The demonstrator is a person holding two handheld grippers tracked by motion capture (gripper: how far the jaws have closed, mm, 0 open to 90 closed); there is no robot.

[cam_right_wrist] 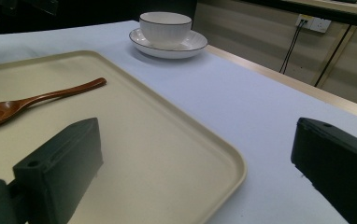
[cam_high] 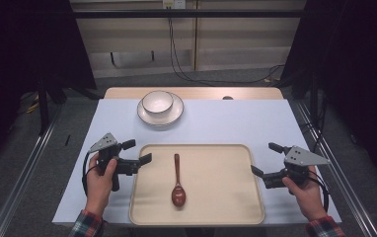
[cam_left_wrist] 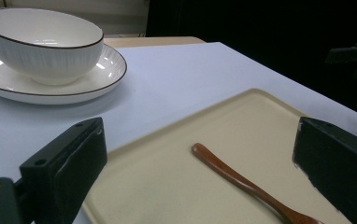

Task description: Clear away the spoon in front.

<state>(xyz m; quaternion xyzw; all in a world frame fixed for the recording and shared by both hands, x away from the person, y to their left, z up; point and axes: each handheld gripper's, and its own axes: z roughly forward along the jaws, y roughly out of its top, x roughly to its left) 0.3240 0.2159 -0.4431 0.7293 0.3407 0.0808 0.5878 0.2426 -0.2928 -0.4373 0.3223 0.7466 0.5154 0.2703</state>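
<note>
We take the beige tray (cam_high: 216, 197) as our landmark; it sits on the near half of the pale blue tabletop (cam_high: 255, 123), long side toward the person. On the tray, left of its middle, lies a brown wooden spoon (cam_high: 177, 181), bowl end toward the near edge, handle pointing away. Just off the tray's left edge we see the left gripper (cam_high: 136, 152) held in the person's left hand (cam_high: 101, 173), jaws spread wide and holding nothing, one jaw tip reaching the tray's left rim (touching or just above, we cannot tell). In the left gripper view the two black jaws stand far apart with the tray and the spoon's handle (cam_left_wrist: 242, 179) between them. Off the tray's right edge the right gripper (cam_high: 270, 160) sits in the right hand (cam_high: 302, 190), jaws likewise wide apart and empty, pointing in toward the tray. The right gripper view shows its jaws straddling the tray's near corner (cam_right_wrist: 223, 154), spoon (cam_right_wrist: 32, 102) farther in. Beyond the tray's far edge, toward the left, well apart from it, a white bowl (cam_high: 158, 102) with a dark rim stands upright on a white plate (cam_high: 174, 117). Past that, a strip of bare wooden table (cam_high: 245, 93) shows, then grey floor and cables (cam_high: 176, 59).
</note>
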